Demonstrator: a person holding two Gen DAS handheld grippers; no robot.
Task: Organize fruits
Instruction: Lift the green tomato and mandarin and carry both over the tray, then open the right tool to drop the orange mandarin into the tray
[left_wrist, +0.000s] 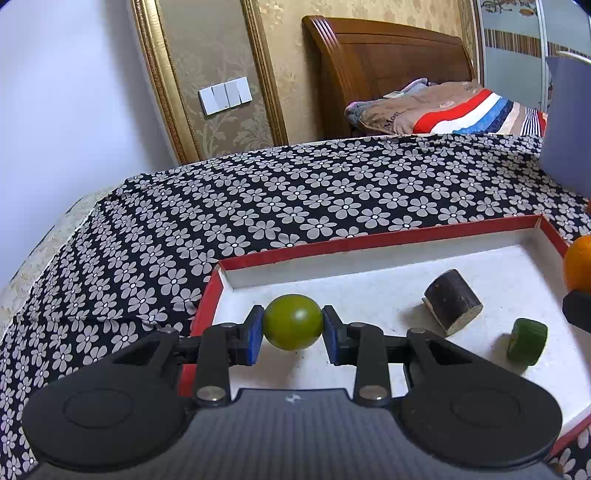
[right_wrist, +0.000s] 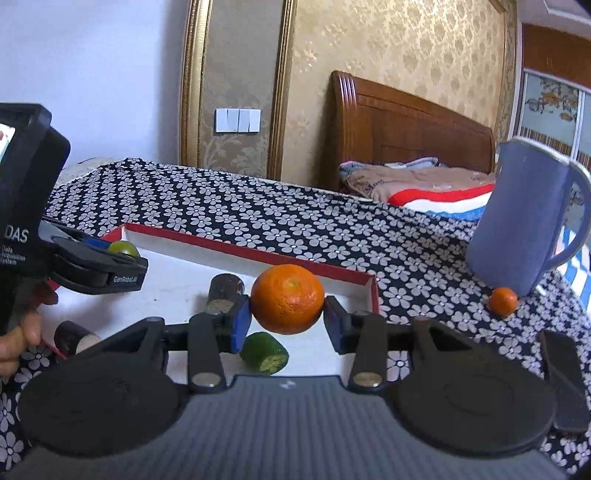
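My left gripper (left_wrist: 292, 325) is shut on a round green fruit (left_wrist: 292, 322) and holds it over the left end of the red-rimmed white tray (left_wrist: 369, 240). My right gripper (right_wrist: 288, 308) is shut on a large orange (right_wrist: 288, 298) over the tray's right part (right_wrist: 236, 251). The orange shows at the right edge of the left wrist view (left_wrist: 579, 264). In the tray lie a dark brown cut cylinder (left_wrist: 452, 301) and a green cut piece (left_wrist: 526, 341). A second dark cylinder (right_wrist: 72, 338) lies at the tray's near left. The left gripper (right_wrist: 122, 254) with the green fruit (right_wrist: 123, 248) shows in the right wrist view.
The tray sits on a black cloth with white flowers (left_wrist: 258, 192). A blue pitcher (right_wrist: 528, 218) stands at the right, with a small orange (right_wrist: 503, 301) at its base. A bed with a wooden headboard (left_wrist: 388, 62) and a striped pillow (left_wrist: 461, 110) lies behind.
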